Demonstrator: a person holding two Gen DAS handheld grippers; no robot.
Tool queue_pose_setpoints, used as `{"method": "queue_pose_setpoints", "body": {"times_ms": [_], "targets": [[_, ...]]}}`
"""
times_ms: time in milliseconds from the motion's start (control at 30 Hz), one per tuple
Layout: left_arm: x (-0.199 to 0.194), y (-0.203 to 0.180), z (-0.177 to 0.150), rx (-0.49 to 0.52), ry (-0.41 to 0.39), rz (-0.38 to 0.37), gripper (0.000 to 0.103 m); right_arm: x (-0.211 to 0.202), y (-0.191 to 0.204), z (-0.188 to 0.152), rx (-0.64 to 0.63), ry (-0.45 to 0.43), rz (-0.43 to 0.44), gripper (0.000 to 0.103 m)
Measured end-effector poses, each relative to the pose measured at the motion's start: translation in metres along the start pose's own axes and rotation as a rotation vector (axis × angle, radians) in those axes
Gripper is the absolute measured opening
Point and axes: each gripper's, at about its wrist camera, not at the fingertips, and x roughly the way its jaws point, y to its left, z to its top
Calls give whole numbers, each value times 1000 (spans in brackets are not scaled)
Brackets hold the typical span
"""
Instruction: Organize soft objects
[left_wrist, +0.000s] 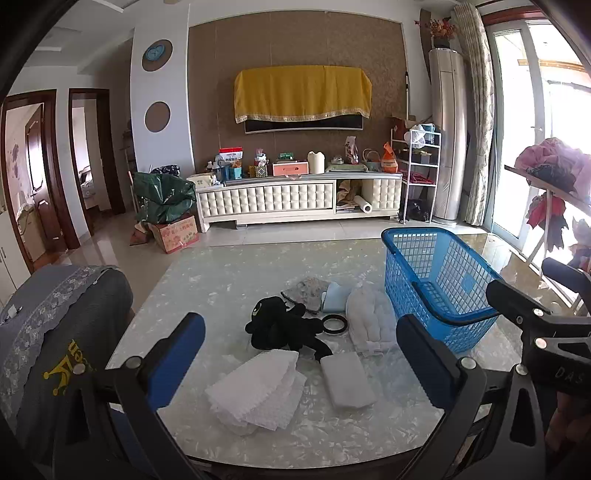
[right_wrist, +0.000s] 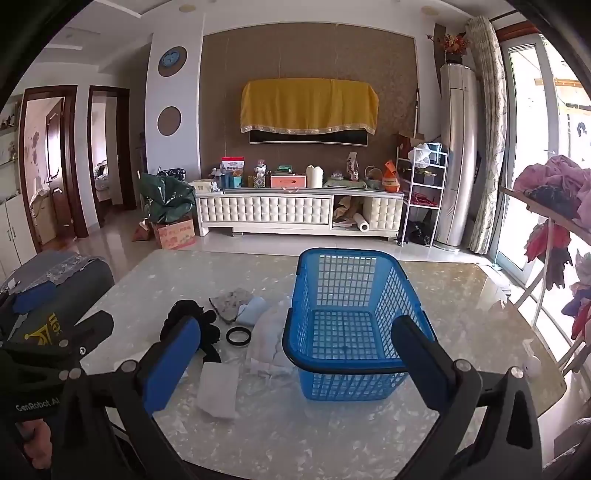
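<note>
- The left gripper (left_wrist: 299, 354) is wide open and holds nothing. It hangs above the desk (left_wrist: 221, 280).
- The right gripper (right_wrist: 295, 360) is wide open too, with nothing in it.
- A blue basket (right_wrist: 347, 291) stands on the desk, empty.
- Left of the basket lie a black plush toy (left_wrist: 280, 325), a white knitted cloth (left_wrist: 258, 391), a white pad (left_wrist: 347, 384), a fluffy white thing (left_wrist: 365, 317) and a black ring (left_wrist: 334, 325).
</note>
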Motion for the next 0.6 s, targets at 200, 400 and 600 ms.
{"method": "queue_pose_setpoints", "body": {"times_ms": [200, 400, 600], "targets": [[-4, 1, 2, -2, 5, -2, 103, 0, -1, -1, 6, 12, 7, 103], [-5, 1, 3, 2, -3, -9, 103, 1, -2, -2, 7, 16, 10, 103], [-4, -1, 3, 6, 3, -10, 103, -1, -1, -2, 2, 20, 15, 103]]}}
